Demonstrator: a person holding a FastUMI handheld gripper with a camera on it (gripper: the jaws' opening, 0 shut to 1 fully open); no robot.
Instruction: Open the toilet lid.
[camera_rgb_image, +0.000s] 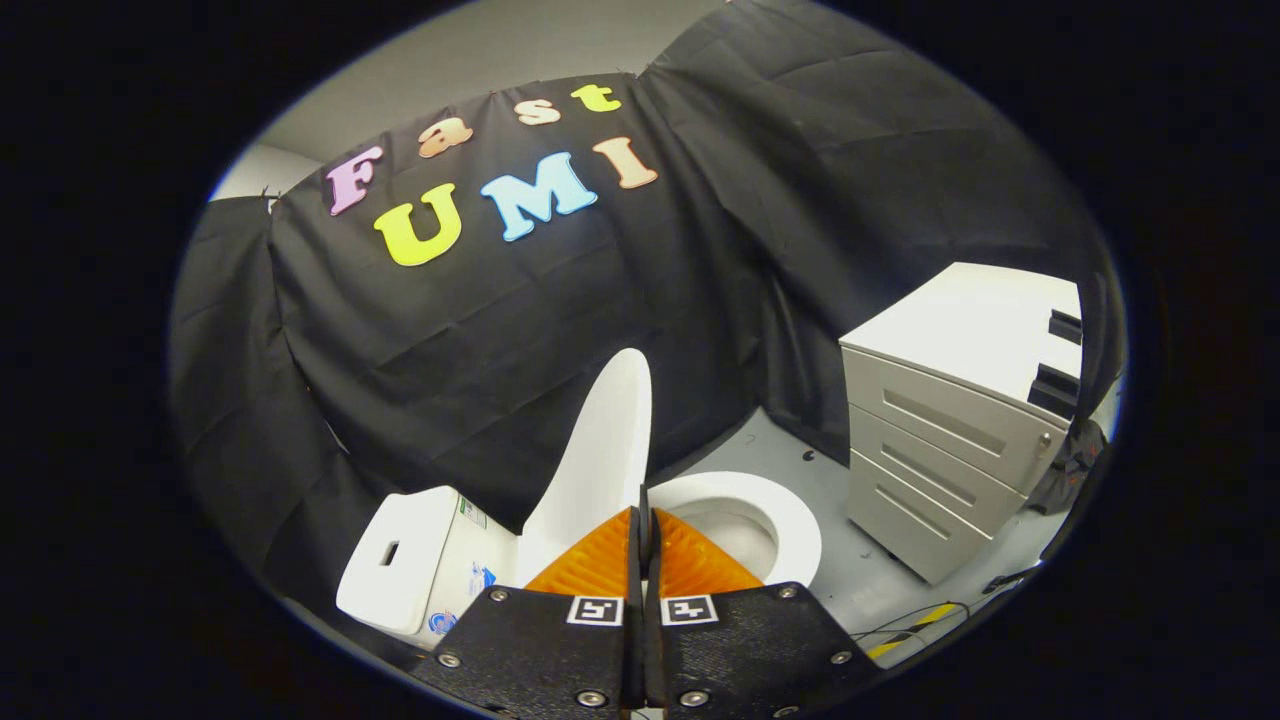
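2 fingers of the gripper (645, 515) pressed together hide the raised toilet lid's (598, 455) base and part of the seat (790, 520).

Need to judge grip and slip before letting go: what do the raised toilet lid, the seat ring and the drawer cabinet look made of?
Toilet lid: likely smooth glossy white plastic, thin with an even sheen. The gripper has its fingers together beside its edge. Seat ring: the same glossy white, plastic or ceramic, hard to tell. Drawer cabinet: probably matte pale-grey painted metal, flat panels with recessed handles.
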